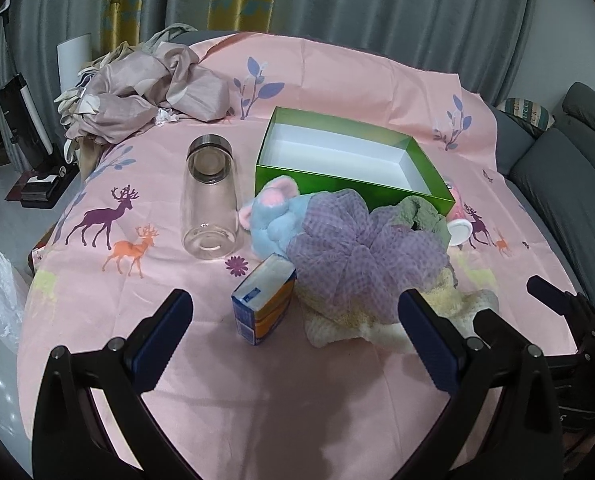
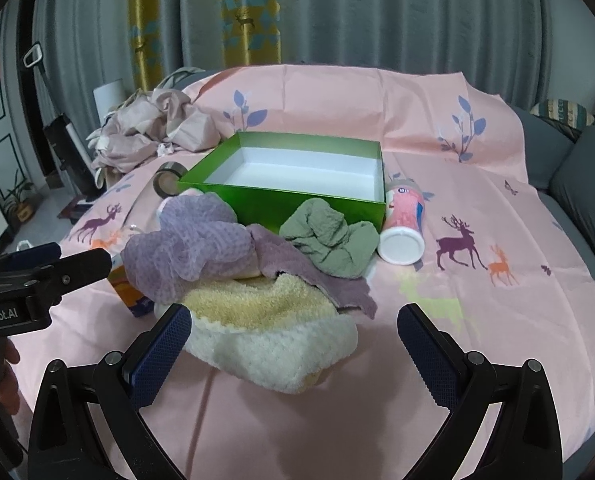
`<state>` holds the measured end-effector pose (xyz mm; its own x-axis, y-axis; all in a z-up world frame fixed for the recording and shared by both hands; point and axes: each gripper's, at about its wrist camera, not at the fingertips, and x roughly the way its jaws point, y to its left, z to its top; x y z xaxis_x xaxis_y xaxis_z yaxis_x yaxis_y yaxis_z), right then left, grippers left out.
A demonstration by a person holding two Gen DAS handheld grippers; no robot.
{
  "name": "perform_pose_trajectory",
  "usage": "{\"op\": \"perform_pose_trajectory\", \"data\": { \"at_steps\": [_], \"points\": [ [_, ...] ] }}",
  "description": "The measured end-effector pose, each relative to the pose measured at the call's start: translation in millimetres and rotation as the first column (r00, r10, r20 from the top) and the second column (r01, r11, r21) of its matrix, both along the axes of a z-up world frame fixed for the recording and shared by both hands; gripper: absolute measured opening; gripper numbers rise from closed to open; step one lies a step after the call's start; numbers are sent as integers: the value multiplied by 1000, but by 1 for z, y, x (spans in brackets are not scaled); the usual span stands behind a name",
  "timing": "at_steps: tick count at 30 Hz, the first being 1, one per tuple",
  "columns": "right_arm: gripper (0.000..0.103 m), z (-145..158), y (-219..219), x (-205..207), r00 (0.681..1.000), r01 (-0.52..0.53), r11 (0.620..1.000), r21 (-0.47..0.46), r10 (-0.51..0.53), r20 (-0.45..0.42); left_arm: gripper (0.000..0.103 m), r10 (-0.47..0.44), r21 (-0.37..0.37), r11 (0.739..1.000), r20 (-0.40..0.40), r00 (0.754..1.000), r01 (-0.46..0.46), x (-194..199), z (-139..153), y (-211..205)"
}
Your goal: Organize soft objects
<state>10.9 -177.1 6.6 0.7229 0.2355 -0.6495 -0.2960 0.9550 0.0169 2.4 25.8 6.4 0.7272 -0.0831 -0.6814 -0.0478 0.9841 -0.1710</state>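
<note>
An open green box (image 1: pixel 281 168) (image 2: pixel 257 200) with a white inside stands empty at mid table. In front of it lies a pile of soft things: a purple mesh puff (image 1: pixel 361 240) (image 2: pixel 189 240), a blue and pink plush toy (image 1: pixel 273 216), a green cloth (image 1: pixel 421 212) (image 2: pixel 329 236), a mauve cloth (image 2: pixel 297 268) and a cream and yellow towel (image 1: pixel 349 316) (image 2: pixel 273 336). My left gripper (image 1: pixel 297 320) is open and empty, near the tissue pack. My right gripper (image 2: pixel 293 332) is open and empty, its fingers either side of the towel's near edge.
A clear glass jar (image 1: pixel 209 200) lies left of the box. A blue and orange tissue pack (image 1: pixel 263 300) stands near the pile. A pink tube with a white cap (image 2: pixel 403 224) lies right of the box. Crumpled fabric (image 1: pixel 137 92) sits at back left. A grey sofa (image 1: pixel 569 184) is at right.
</note>
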Motion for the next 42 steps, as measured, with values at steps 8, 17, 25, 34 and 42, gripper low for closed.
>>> {"op": "perform_pose_trajectory", "data": {
  "at_steps": [8, 17, 25, 34, 42],
  "points": [
    [103, 1, 4, 5, 999, -37, 999, 31, 37, -1, 102, -109, -154, 982, -10, 994, 106, 16, -6, 8],
    [96, -3, 18, 25, 986, -166, 978, 123, 169, -12, 97, -192, -331, 927, -13, 981, 177, 42, -22, 20],
    [63, -10, 45, 41, 956, -283, 951, 123, 290, -37, 60, -257, -378, 896, -18, 966, 232, 60, -24, 20],
    [19, -24, 54, 52, 945, -312, 945, 97, 320, -74, 8, -292, -479, 848, -67, 954, 226, 66, -43, 21],
    [8, 3, 53, 47, 942, -333, 933, 132, 334, 22, 6, -301, -500, 820, 38, 953, 279, 58, -7, 19]
  ]
}}
